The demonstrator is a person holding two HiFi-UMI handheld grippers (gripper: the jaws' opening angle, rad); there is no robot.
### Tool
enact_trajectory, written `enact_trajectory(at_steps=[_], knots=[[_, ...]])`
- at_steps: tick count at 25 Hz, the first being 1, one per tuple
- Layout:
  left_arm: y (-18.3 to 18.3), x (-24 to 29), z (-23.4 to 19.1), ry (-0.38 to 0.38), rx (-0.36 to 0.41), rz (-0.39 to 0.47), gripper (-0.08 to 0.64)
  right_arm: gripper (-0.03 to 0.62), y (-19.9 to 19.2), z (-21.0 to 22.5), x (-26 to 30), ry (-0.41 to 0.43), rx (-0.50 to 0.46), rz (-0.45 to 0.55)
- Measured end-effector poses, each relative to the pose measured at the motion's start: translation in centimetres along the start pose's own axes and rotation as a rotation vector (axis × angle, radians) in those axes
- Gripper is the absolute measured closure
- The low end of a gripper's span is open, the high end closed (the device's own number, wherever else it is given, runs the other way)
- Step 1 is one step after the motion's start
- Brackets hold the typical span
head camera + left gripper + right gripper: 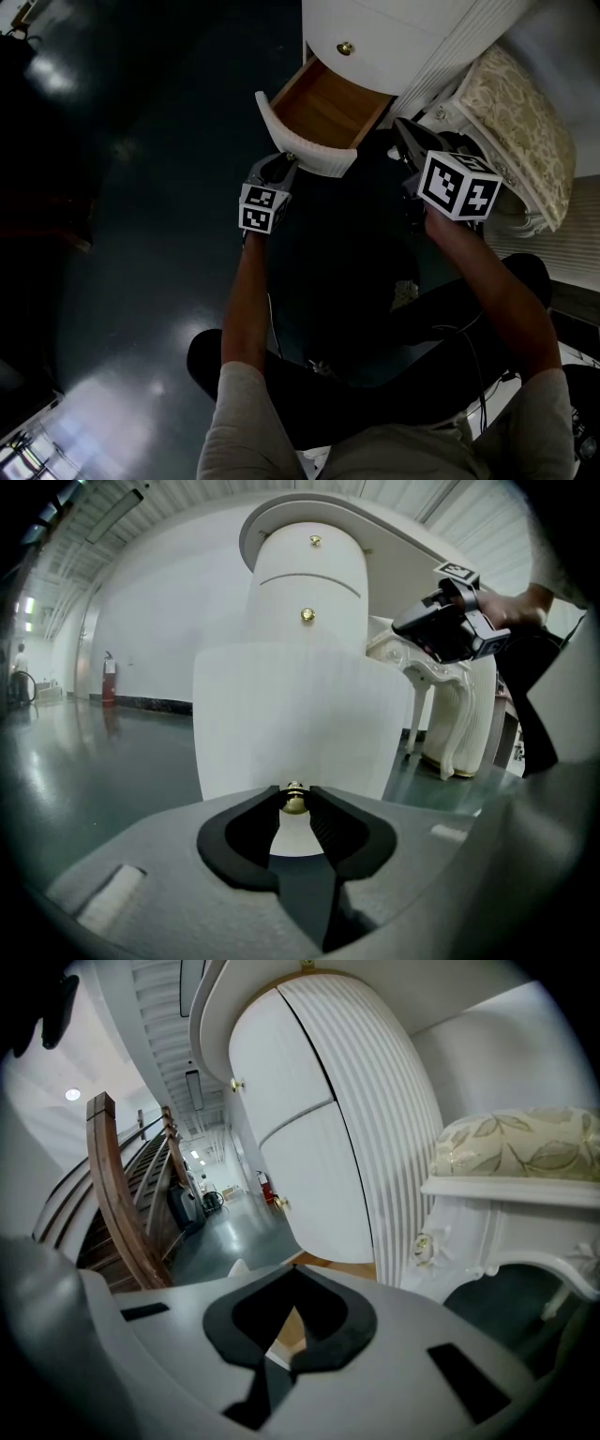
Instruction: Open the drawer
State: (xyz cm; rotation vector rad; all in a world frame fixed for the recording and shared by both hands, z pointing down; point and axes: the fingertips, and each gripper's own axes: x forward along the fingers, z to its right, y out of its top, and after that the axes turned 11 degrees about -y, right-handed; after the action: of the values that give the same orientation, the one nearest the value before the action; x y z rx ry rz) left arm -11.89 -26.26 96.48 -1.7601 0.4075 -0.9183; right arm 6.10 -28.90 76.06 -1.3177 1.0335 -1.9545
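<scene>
The drawer (302, 142) is pulled out from the white cabinet (394, 33). It sits in the upper middle of the head view. You can see its brown wood inside and its round white front.

The left tongs (277, 167) are right at the drawer front, just below it in the picture. In the left gripper view, the left tongs (294, 795) are closed tight on a small gold knob (294, 802). The knob is on the white drawer front (300, 714), which fills the middle of that view.

The right tongs (412, 141) are to the right of the drawer, close to it but not touching. In the right gripper view, the right tongs (292, 1269) are closed with their tips together and nothing between them.

Another gold knob (345, 48) is on the cabinet above the open drawer. A white seat with a flowery cushion (525, 122) is at the right edge. The floor (141, 187) is dark and shiny.
</scene>
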Motion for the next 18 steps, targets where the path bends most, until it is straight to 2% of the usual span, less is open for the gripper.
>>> enact_trajectory(at_steps=[8,18], knots=[[-0.7,-1.5,0.3,0.004,0.004,0.004,0.457,0.577,-0.2,-0.3,-0.1,0.007,0.014,-0.004],[-1.9,-3.6,0.8,0.008,-0.004,0.016,0.457,0.577,-0.6,-4.3,0.1,0.082,-0.006,-0.016]])
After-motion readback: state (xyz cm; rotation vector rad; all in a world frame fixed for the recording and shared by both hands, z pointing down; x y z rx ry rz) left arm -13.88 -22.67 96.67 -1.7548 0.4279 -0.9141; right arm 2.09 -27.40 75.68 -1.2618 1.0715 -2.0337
